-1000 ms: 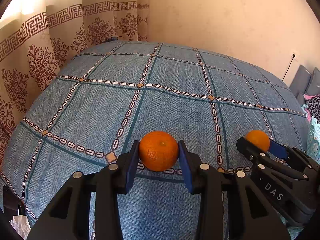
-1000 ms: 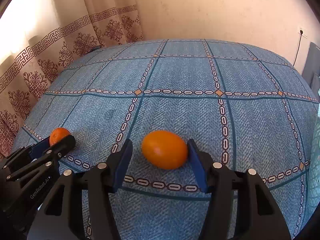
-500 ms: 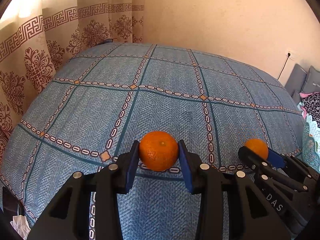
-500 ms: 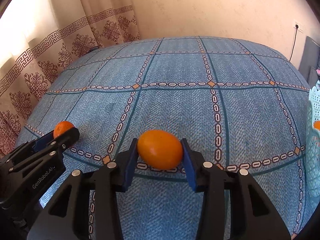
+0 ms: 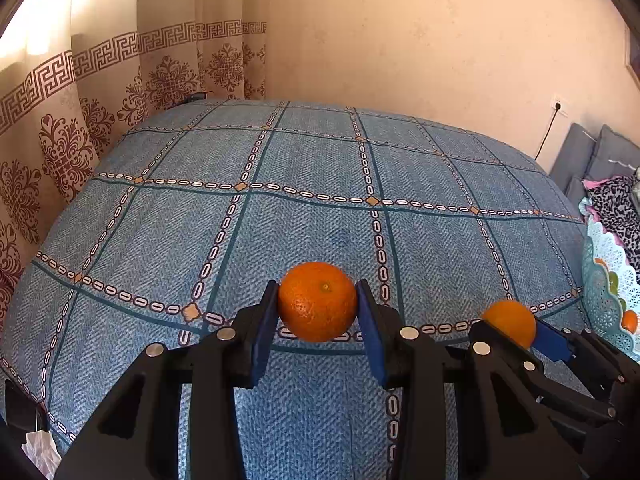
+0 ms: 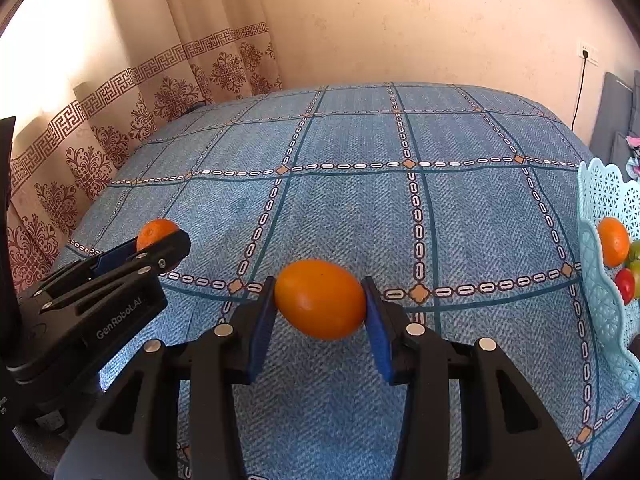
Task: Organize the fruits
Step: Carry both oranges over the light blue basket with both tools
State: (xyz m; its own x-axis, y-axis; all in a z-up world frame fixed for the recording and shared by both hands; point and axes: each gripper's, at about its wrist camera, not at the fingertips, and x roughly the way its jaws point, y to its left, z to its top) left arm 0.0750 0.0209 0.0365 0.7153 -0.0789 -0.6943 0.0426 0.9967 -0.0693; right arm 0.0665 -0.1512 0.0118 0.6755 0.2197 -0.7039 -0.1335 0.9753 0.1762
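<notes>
Two grippers each pinch a fruit above the blue patterned bedspread (image 5: 320, 220). Nearest in the left wrist view, the left gripper (image 5: 318, 312) clamps a dimpled round mandarin (image 5: 317, 302) between its blue pads, the fruit's underside partly hidden by the jaws. In the right wrist view, the right gripper (image 6: 320, 304) has just been closing and now squeezes a smooth oval orange fruit (image 6: 320, 299) endwise; what kind of fruit it is cannot be told. Each gripper also shows at the other camera's edge, seen side-on, with only the top of its fruit peeking above the black finger. Further right, a pale turquoise lattice basket (image 6: 600, 280) is cut off by the frame; inside it show an orange fruit (image 6: 613, 241), a red one (image 6: 626, 285) and something green, all only partly visible. Beyond the bed hang patterned curtains (image 5: 100, 100), and a cord runs to a wall socket (image 5: 560, 106). Grey cushions (image 5: 592, 156) sit at the far right, half out of frame.
</notes>
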